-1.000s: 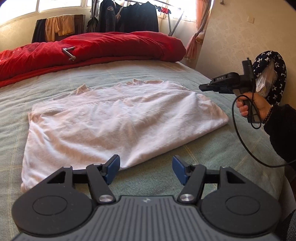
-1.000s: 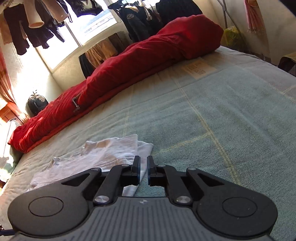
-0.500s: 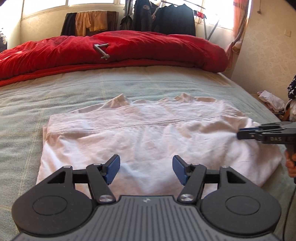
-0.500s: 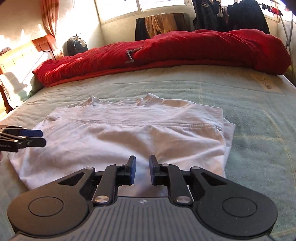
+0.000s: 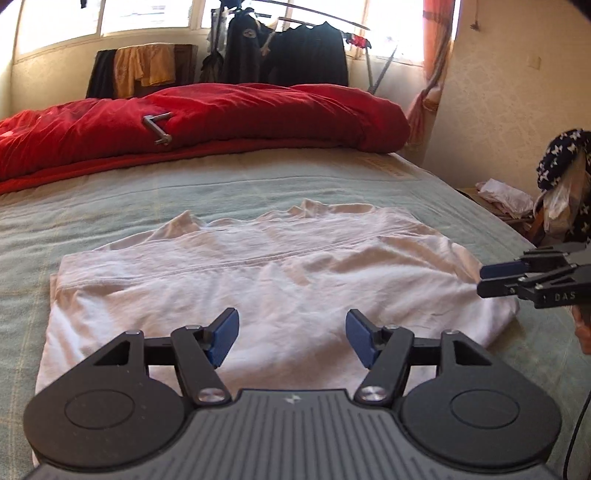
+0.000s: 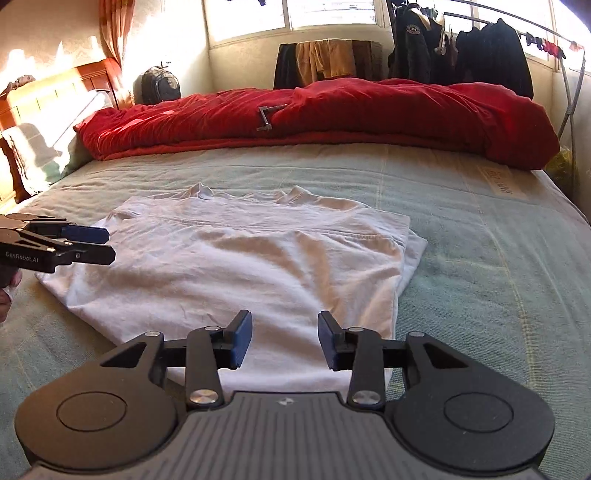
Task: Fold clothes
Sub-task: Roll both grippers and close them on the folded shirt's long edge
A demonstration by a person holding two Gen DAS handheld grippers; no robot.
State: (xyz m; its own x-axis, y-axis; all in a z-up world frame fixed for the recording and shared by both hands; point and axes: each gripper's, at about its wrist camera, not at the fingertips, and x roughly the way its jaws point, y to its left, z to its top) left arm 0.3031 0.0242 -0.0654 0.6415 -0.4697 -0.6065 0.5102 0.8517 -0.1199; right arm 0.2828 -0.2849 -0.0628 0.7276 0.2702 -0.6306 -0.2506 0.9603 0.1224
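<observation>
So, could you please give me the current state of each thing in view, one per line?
Shirt: partly folded, lying flat on the bed, not held.
Left tongs: open, nothing between them, above the shirt's near edge.
Right tongs: opening, nothing gripped, over the shirt's near edge.
Red duvet: bunched along the bed's far side.
Bed: green cover spread flat.
Dark jackets: hanging on a rack.

Bright window (image 5: 147, 26) backlight, glare, fisheye edges
</observation>
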